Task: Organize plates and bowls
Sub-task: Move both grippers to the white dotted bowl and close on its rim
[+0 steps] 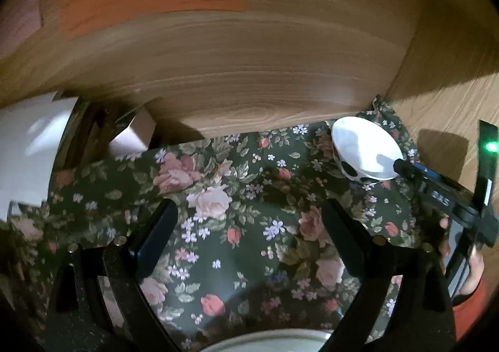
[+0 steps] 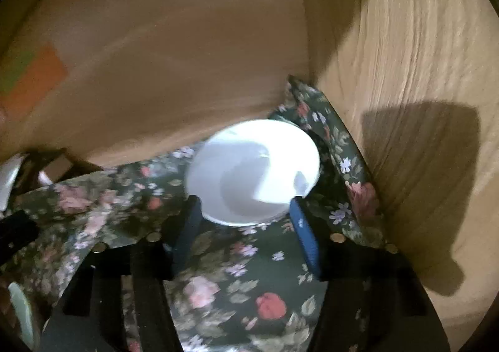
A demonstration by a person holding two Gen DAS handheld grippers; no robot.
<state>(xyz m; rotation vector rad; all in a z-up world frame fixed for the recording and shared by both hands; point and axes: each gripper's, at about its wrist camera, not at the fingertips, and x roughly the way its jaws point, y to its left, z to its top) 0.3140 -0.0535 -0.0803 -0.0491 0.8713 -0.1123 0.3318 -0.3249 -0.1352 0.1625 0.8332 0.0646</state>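
The right gripper reaches toward the small white ceramic bowl with black spots on its outer wall; its blue-padded fingers stand at a moderate gap, one either side of the bowl's near rim. Whether the pads press the rim cannot be told, as the picture is blurred there. The bowl sits upright on the dark green floral cloth, close to the corner where the wooden back panel meets the wooden side wall, with the cloth bunched up behind it. In the left wrist view the same bowl lies at the far right, with the right gripper's tip at its rim and a hand in an orange sleeve behind the tool. The left gripper hangs wide apart over bare cloth, holding nothing. A pale plate rim shows at the bottom edge beneath it, and white crockery stands blurred at the far left. Judgement: the bowl is not yet relocated; gathering the pieces remains largely outstanding.
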